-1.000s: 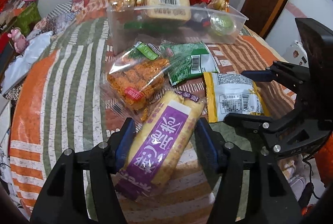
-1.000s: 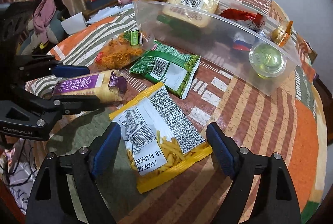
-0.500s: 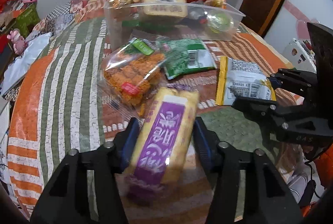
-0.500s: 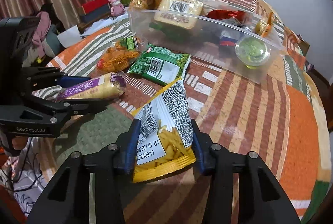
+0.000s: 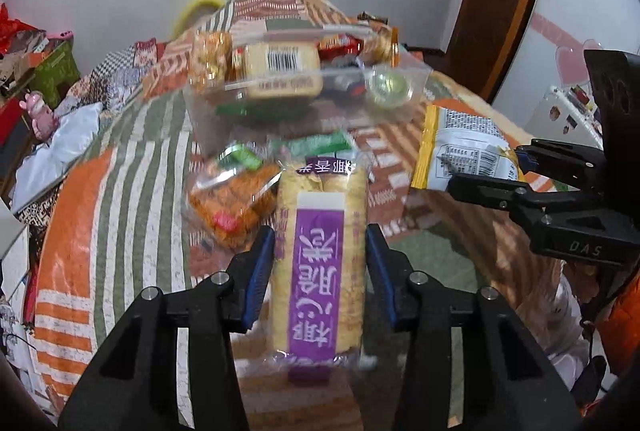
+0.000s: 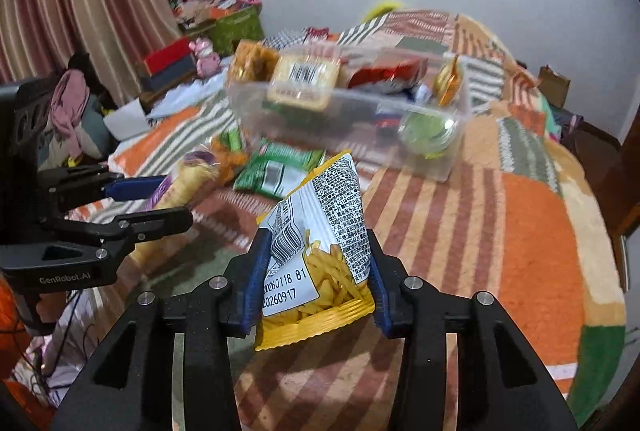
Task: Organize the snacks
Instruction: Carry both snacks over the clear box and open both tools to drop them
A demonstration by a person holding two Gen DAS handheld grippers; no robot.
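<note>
Grippers tilt downward, left gripper clamping purple-labelled cake, right gripper clamping yellow snack bag.

Clear plastic bin already crowded with snacks, top open. Green packet, orange snack bag block approach; striped cloth right bare.

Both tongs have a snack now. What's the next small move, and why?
Probably carry both forward to the clear bin. The left tongs, jaws just closed, pinch the purple-label pack; the right tongs pinch the yellow fries bag. Both are off the cloth, and the bin already holds snacks.
</note>
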